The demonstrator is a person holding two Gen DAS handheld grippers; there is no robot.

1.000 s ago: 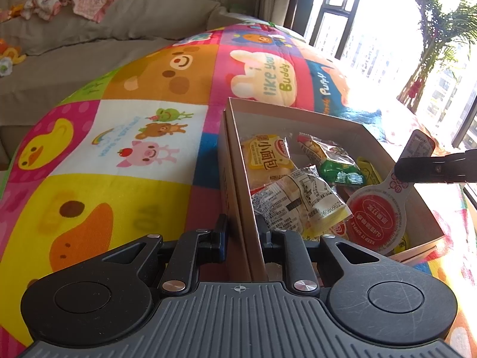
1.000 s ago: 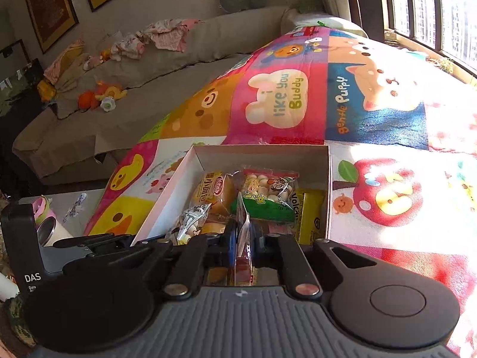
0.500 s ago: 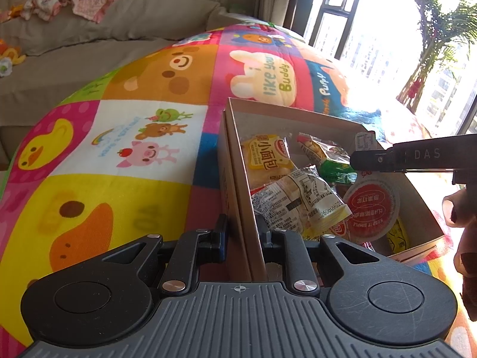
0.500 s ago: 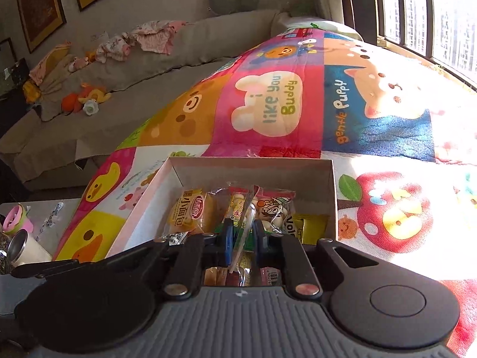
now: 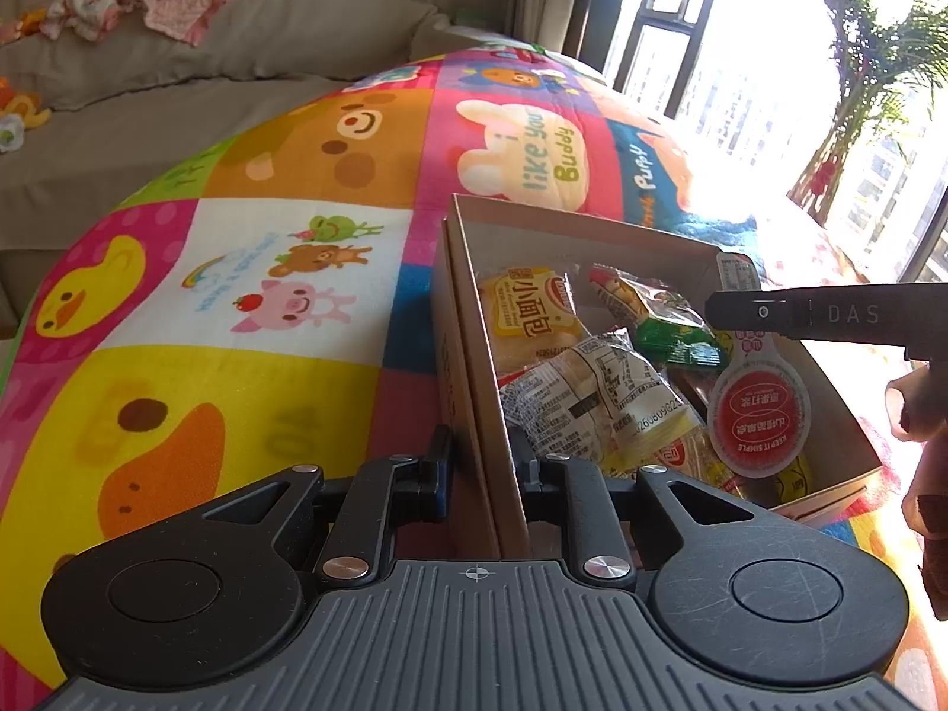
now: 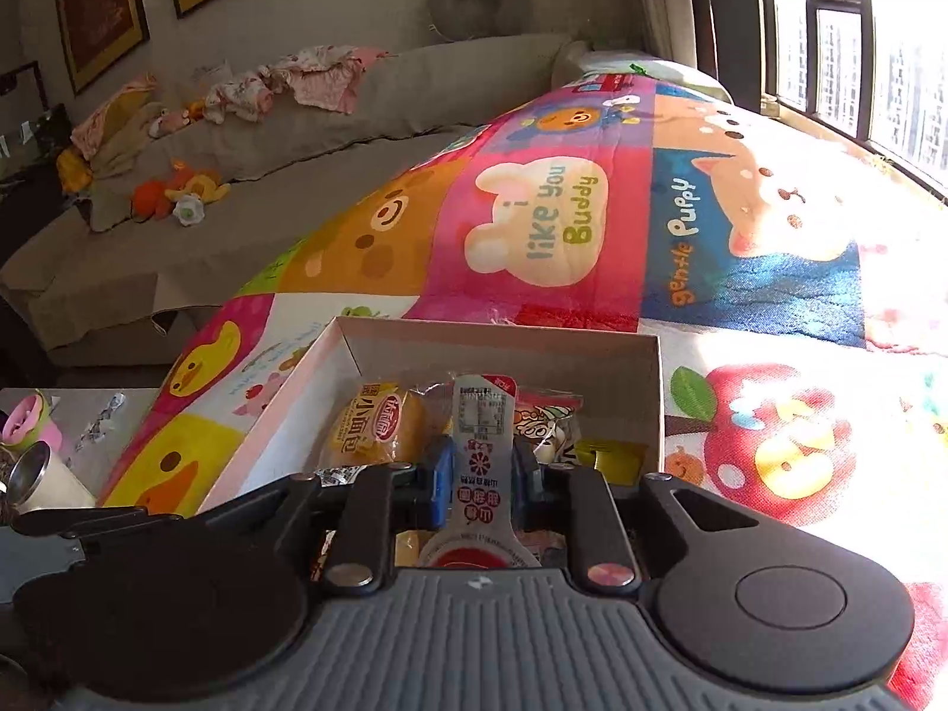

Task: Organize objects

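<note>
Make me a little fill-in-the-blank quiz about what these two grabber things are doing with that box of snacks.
1. The left gripper is clamped on the ____ of the cardboard box.
2. The right gripper holds a white packet whose round end is coloured ____.
3. The yellow bread pack lies ____ the box.
4. The box sits on a cartoon-animal ____.

Missing words: wall; red; inside; mat

Left tool (image 5: 479, 465) clamps a thin wall; right tool (image 6: 483, 468) is closed, fingers level.
</note>
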